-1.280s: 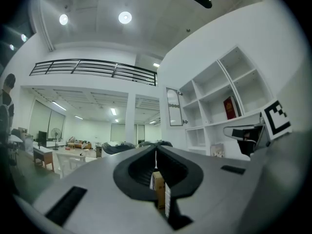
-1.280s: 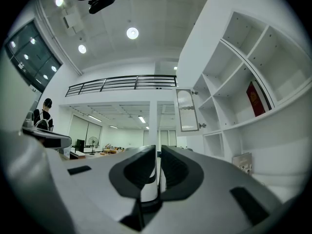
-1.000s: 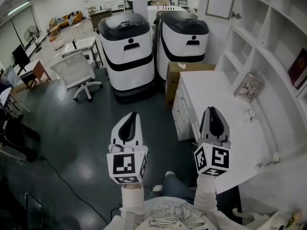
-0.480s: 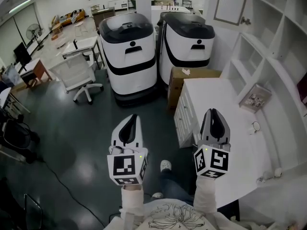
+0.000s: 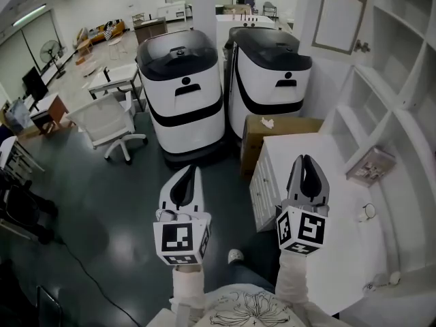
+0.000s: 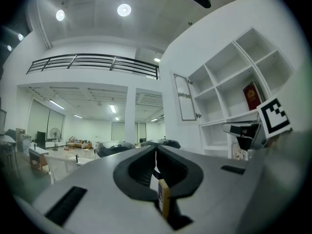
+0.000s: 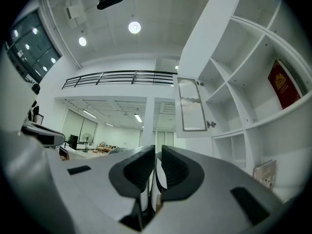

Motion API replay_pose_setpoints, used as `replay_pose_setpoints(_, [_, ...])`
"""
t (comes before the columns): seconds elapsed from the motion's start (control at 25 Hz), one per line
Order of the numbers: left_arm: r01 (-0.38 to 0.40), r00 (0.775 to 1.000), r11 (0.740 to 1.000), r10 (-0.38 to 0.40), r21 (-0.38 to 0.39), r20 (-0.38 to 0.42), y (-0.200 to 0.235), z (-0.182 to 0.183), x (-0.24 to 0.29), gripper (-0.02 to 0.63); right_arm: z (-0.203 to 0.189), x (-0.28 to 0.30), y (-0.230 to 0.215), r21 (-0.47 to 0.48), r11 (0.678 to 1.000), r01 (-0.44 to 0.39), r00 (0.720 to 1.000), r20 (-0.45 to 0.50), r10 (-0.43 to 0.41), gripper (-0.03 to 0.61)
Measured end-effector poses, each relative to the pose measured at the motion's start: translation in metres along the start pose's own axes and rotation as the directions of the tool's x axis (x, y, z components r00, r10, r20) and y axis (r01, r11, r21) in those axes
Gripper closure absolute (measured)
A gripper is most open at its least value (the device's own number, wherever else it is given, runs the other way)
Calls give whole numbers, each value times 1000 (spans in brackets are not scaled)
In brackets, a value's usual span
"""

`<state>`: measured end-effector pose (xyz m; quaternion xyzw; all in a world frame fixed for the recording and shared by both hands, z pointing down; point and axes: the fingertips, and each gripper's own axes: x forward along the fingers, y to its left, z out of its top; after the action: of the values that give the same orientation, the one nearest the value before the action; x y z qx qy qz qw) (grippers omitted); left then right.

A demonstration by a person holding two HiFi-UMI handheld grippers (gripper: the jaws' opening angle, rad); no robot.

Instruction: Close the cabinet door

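**Both tools shut, cabinet door not yet reached**

Landmark: the cabinet door [image 5: 343,16]. It stands open off the top of the white shelving [image 5: 402,80], swung out toward the room, with its knob [image 5: 361,46] on the free edge.

Well left of the door and far below it:
- an office chair [image 5: 109,118]
- two white machines [image 5: 184,87]

Nearer, below the door, a cardboard box [image 5: 272,131] sits against the end of the bench [image 5: 327,182]. The bench runs under the door and the shelving.

Step in hand, as judged: the approach. Neither tool is near the door.

Doing it well:
- The right tool is the closer one, so it looks the natural one to use.
- It would need to rise to the door's room-side face and meet the frame near the knob edge, not the ribbed pane.
- Closed tips make a firm pusher, so no grasp seems needed.
- The push should follow the hinge arc and ease off at the end, so the door seats without bouncing back.
- The left tool is best kept out of the gap between door and shelving.

Pose:
- Left tool [image 5: 193,169]: held out level on a white-sleeved forearm, well left of the door and below it. Jaws together, nothing between them.
- Right tool [image 5: 304,158]: alongside, below the door and slightly left of it, aimed a touch upward by its own view. Jaws closed to a thin slit, holding nothing. The door shows above and just right of its tips.
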<state>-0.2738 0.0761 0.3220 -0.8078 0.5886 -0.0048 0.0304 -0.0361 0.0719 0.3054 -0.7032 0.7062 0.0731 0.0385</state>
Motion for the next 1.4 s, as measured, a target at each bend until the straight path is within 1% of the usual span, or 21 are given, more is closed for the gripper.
replay_pose_setpoints(0.16, [-4, 1000, 1000, 3, 9, 8, 3, 7, 51, 609, 1, 52, -15, -20, 1000, 9, 1000, 12, -9, 553])
replay_pose_setpoints(0.4, [8, 1000, 1000, -8, 10, 6, -1, 2, 119, 609, -11, 112, -37, -48, 999, 23, 1000, 9, -23, 546])
replay_pose_setpoints(0.76, [56, 998, 998, -56, -4, -12, -13, -10, 191, 609, -27, 167, -57, -86, 995, 49, 999, -9, -50, 532])
replay_pose_setpoints(0.92, [71, 997, 997, -71, -8, -18, -9, -15, 223, 609, -32, 194, -62, -99, 993, 61, 998, -9, -62, 524])
replay_pose_setpoints(1.08, [89, 996, 996, -89, -9, -7, -4, -13, 263, 609, -35, 228, -69, -111, 991, 78, 997, -3, -78, 512])
replay_pose_setpoints(1.4, [157, 988, 988, -157, 14, 11, 5, -2, 347, 609, -29, 299, -87, -130, 982, 139, 990, 23, -137, 489])
